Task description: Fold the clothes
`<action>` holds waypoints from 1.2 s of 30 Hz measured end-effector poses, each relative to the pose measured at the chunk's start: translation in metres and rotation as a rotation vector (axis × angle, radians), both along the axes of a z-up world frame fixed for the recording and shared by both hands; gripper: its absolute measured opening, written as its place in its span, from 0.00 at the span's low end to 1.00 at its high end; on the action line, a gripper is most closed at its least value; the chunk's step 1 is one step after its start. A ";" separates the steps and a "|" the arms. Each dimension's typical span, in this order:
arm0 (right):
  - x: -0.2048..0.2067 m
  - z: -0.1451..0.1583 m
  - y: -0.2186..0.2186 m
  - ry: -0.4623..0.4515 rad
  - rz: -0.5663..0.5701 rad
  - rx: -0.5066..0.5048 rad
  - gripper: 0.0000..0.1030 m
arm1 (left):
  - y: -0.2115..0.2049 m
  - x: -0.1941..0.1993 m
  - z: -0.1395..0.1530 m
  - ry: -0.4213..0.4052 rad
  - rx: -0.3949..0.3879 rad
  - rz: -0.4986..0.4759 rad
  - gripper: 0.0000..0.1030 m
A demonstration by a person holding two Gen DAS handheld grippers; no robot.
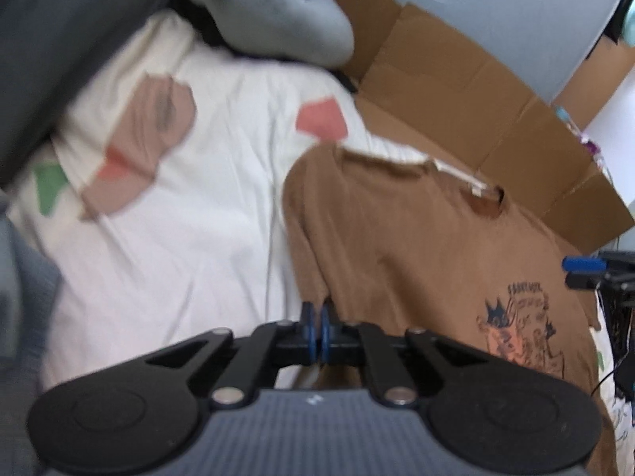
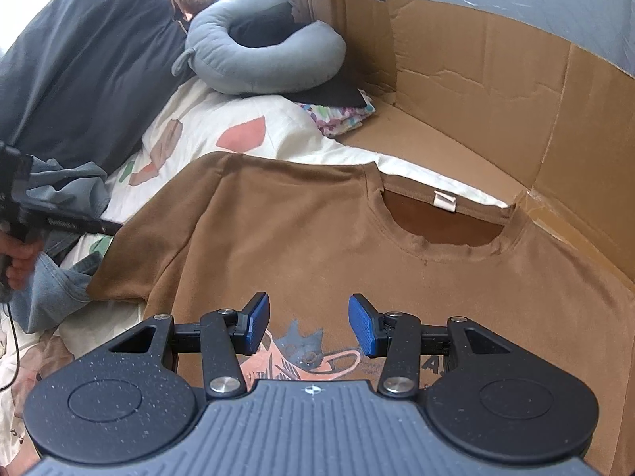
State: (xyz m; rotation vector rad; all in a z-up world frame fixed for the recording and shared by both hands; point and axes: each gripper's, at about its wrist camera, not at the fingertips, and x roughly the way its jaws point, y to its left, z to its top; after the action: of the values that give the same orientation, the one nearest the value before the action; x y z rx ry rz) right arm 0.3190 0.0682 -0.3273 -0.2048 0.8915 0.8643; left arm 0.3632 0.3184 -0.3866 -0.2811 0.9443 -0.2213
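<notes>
Right, we have the brown T-shirt [image 2: 317, 238] spread front-up on the white bedsheet [image 2: 246, 135], its collar [image 2: 444, 214] far ahead of our right jaws and its printed graphic [image 2: 309, 357] straight between and below them. Our right gripper [image 2: 309, 325] hangs over the chest with its blue pads wide apart and nothing between them, so we judge it is free to pick an edge, not committed to one.

Over on the other side, our left gripper [image 1: 317, 331] has its pads pressed together, at the sleeve-side edge of the shirt [image 1: 436, 246]. The view is blurred, and we cannot tell whether a pinch of brown cloth sits between them or they are merely closed beside it. If cloth is there, it reads as a grip for lifting that side across.

Ahead of both jaws and to the right, the cardboard wall [image 2: 496, 87] fences the shirt's far edge, which leaves little room that way. Well ahead and to the left lie the grey neck pillow [image 2: 262, 59] and the dark pillow [image 2: 87, 63], clear of the working patch.

The shirt lies flat and open, with no fold showing in it that we can see
</notes>
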 end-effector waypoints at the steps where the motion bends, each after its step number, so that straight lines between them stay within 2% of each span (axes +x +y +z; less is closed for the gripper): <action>1: 0.000 0.001 0.000 -0.002 0.004 0.004 0.50 | 0.002 -0.001 0.007 -0.010 0.001 0.011 0.03; 6: -0.002 0.005 0.002 -0.012 0.016 0.017 0.50 | 0.015 -0.001 0.039 -0.058 0.009 0.060 0.03; 10: -0.003 0.009 0.003 -0.016 0.016 0.023 0.50 | 0.027 0.006 0.050 -0.073 0.044 0.091 0.03; 14: -0.003 0.012 0.005 -0.021 0.011 0.027 0.50 | 0.046 0.012 0.048 -0.063 0.061 0.137 0.03; 21: -0.001 0.009 0.012 -0.011 -0.006 0.014 0.50 | 0.075 0.023 0.026 -0.022 0.097 0.238 0.04; 24: -0.001 0.006 0.019 -0.002 -0.007 0.003 0.50 | 0.084 0.021 0.018 0.003 0.084 0.283 0.12; 26: -0.001 0.004 0.023 0.002 -0.003 0.000 0.50 | 0.087 0.018 0.014 0.017 0.055 0.290 0.27; 29: -0.001 0.001 0.030 0.008 0.003 -0.004 0.50 | 0.083 0.013 0.011 0.034 0.041 0.274 0.38; 32: 0.000 -0.001 0.035 0.014 0.005 -0.003 0.50 | 0.074 0.003 0.011 0.042 0.038 0.241 0.46; 36: 0.001 -0.006 0.039 0.022 0.011 -0.002 0.50 | 0.066 -0.010 0.008 0.076 -0.015 0.215 0.46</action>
State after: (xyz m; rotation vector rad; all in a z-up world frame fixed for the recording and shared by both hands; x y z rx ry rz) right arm 0.3196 0.1067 -0.3330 -0.2028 0.9124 0.8777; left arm 0.3527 0.3839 -0.3788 -0.4043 0.9797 -0.0201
